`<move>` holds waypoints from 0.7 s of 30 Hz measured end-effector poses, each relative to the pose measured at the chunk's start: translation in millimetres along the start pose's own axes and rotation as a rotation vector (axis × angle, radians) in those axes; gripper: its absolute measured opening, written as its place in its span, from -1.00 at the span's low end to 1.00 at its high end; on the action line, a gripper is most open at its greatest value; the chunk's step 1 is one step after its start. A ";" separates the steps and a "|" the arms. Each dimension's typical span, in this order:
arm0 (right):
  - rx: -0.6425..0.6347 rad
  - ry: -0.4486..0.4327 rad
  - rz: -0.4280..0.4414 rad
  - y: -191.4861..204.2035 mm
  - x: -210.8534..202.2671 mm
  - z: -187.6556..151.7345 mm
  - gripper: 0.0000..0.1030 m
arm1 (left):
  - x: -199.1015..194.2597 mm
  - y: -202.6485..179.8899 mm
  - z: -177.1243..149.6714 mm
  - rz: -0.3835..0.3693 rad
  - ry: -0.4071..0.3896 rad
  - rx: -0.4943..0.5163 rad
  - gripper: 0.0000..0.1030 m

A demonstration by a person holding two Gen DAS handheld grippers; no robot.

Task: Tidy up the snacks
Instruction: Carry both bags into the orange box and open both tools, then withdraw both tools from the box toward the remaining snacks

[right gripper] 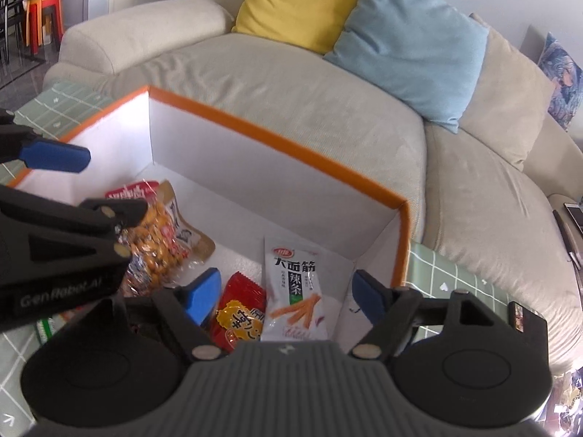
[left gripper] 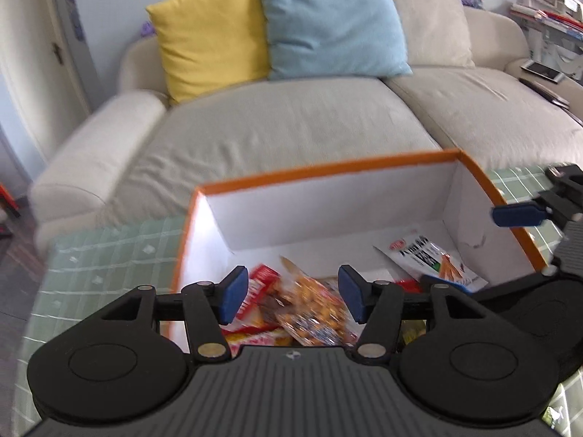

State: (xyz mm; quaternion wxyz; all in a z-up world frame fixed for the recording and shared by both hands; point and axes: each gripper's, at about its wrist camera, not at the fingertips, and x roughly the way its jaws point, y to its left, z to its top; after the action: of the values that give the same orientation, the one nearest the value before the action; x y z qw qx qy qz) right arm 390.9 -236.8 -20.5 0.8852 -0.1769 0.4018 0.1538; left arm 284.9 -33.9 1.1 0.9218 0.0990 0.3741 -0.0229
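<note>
Both of your tools hang over the orange-rimmed box, and neither grips anything: the left tool and the right tool each have their blue pads spread wide with only air between them.

The snacks lie loose on the floor of the box. Under your right tool sits the white spicy-strip packet, flat and face up against the box's right wall, with the red foil pouch touching it on the left. Further left in the box lies the clear peanut bag, beneath your left tool, and a red packet is partly under it.

All of these look light, thin and crinkly. The film is likely slick, and the flat packets offer no raised body for the pads. Take them by a sealed end edge, where the plastic is stiffest. The peanut bag is lumpier and probably heavier; pinch its top seam, not the belly, so the nuts do not shift or get crushed.
</note>
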 end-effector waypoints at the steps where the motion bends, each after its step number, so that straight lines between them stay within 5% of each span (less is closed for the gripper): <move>1: 0.005 -0.011 0.001 0.0 -8.3 -1.1 0.49 | -5.8 0.2 0.9 0.016 -0.021 0.003 0.30; 15: 0.196 -0.251 0.023 -2.9 -122.7 -50.2 0.49 | -110.9 3.6 -27.3 0.070 -0.298 0.004 0.29; 21: 0.263 -0.299 0.015 11.2 -157.6 -92.5 0.49 | -138.5 3.4 -62.6 0.078 -0.334 0.001 0.35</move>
State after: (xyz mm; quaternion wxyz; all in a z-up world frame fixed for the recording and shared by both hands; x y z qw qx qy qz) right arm 226.2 -287.8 41.3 0.9493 -0.0318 0.2839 0.1313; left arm 142.9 -22.5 53.9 0.9713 0.1087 0.2118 -0.0032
